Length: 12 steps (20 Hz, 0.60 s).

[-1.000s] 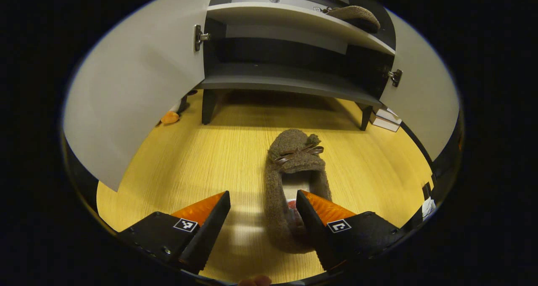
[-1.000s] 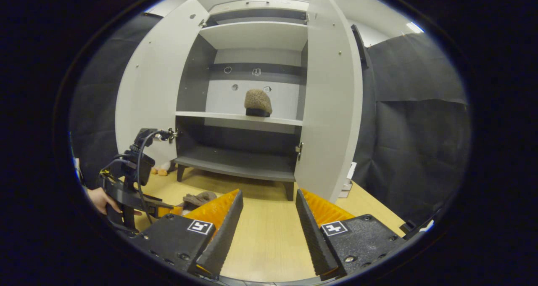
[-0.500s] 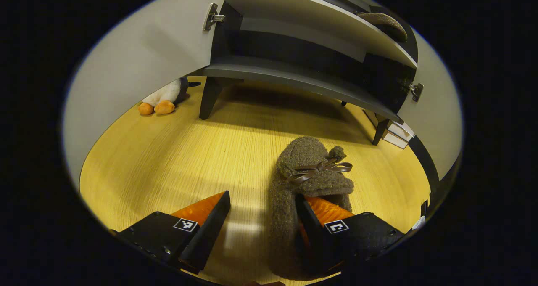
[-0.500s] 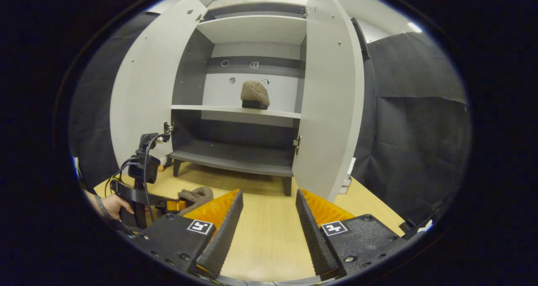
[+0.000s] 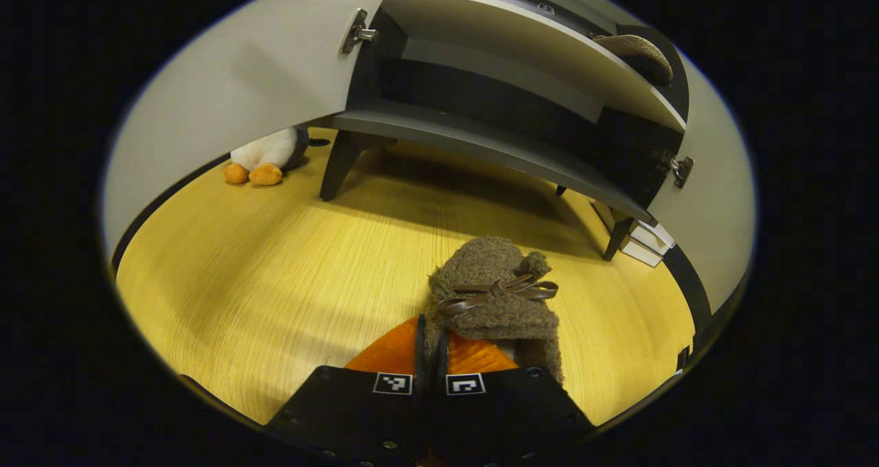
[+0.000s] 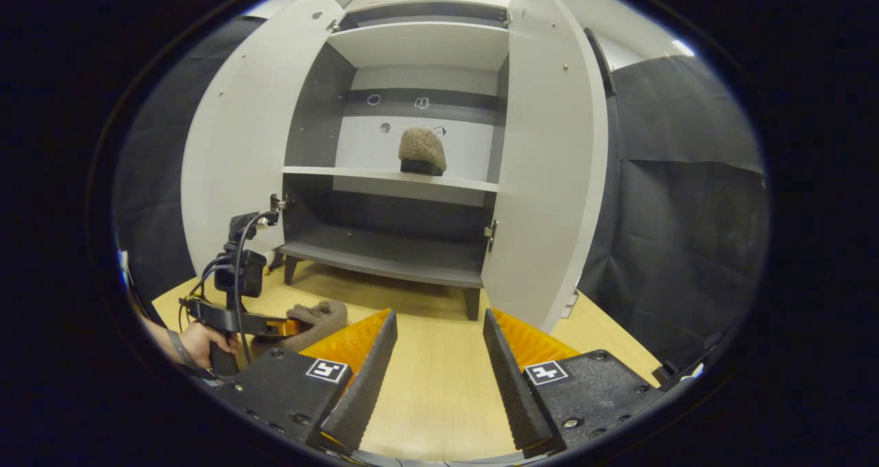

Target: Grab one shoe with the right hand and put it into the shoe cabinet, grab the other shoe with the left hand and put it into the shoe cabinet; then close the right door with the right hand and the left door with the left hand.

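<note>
A fuzzy brown slipper with a bow [image 5: 491, 281] lies on the wooden floor in front of the open shoe cabinet [image 5: 481, 144]. My left gripper [image 5: 430, 326] is shut on the slipper's left side wall, one finger inside the opening and one outside. The right gripper view shows that same gripper [image 6: 285, 327] held low by a hand, with the slipper [image 6: 316, 314] in it. The other slipper [image 6: 421, 151] rests on the cabinet's middle shelf, right of centre, and appears in the left gripper view [image 5: 635, 47]. My right gripper [image 6: 439, 329] hangs open and empty, well back from the cabinet.
Both cabinet doors stand wide open, the left door [image 6: 233, 137] and the right door [image 6: 549, 158]. The dark bottom shelf [image 6: 384, 261] is bare. A plush toy [image 5: 264, 158] lies by the left leg and white boxes [image 5: 642, 244] by the right leg. Black cloth [image 6: 673, 199] hangs at right.
My left gripper went from open, straddling the slipper's side wall, to shut on it. The right gripper stayed open and barely shifted.
</note>
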Each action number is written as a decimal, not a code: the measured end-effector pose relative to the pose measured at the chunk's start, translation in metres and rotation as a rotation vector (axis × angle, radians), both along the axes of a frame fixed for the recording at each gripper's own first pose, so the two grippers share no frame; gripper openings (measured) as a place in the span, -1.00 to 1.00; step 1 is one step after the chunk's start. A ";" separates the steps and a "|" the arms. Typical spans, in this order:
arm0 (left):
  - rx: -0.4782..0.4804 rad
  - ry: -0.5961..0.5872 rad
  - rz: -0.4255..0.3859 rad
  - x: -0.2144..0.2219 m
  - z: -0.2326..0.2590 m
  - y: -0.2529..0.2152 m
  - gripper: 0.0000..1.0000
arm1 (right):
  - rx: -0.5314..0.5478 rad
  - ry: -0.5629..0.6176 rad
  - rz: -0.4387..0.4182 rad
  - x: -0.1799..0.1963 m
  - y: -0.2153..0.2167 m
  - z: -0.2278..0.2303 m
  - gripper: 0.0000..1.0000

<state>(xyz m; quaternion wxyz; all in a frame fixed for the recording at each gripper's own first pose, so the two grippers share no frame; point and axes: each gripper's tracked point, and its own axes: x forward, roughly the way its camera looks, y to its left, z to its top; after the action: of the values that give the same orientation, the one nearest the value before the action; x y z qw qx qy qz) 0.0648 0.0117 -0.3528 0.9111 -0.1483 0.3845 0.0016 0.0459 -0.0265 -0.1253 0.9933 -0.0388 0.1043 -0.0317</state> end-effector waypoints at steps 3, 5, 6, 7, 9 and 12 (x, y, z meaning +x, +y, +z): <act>0.031 -0.019 0.047 -0.007 0.009 0.012 -0.99 | 0.000 -0.003 0.011 -0.001 0.003 0.001 0.59; 0.026 -0.050 0.065 -0.013 0.030 0.013 -0.99 | -0.001 -0.006 0.017 -0.001 0.005 0.002 0.59; 0.023 -0.067 0.065 -0.017 0.045 0.012 -0.99 | 0.000 -0.007 0.020 -0.001 0.006 0.002 0.59; 0.022 -0.092 0.061 -0.021 0.063 0.010 -0.99 | 0.000 -0.005 0.024 -0.001 0.007 0.001 0.59; 0.032 -0.167 0.058 -0.023 0.108 0.008 -0.99 | 0.003 -0.004 0.030 -0.001 0.009 0.001 0.59; 0.057 -0.286 0.051 -0.010 0.182 0.006 -1.00 | 0.008 -0.014 0.043 -0.001 0.014 0.003 0.58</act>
<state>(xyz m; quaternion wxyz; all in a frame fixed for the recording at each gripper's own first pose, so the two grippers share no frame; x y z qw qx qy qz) 0.0552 0.0176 -0.1710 0.9601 -0.1308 0.2465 0.0148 0.0446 -0.0124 -0.1222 0.9946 -0.0368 0.0969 -0.0102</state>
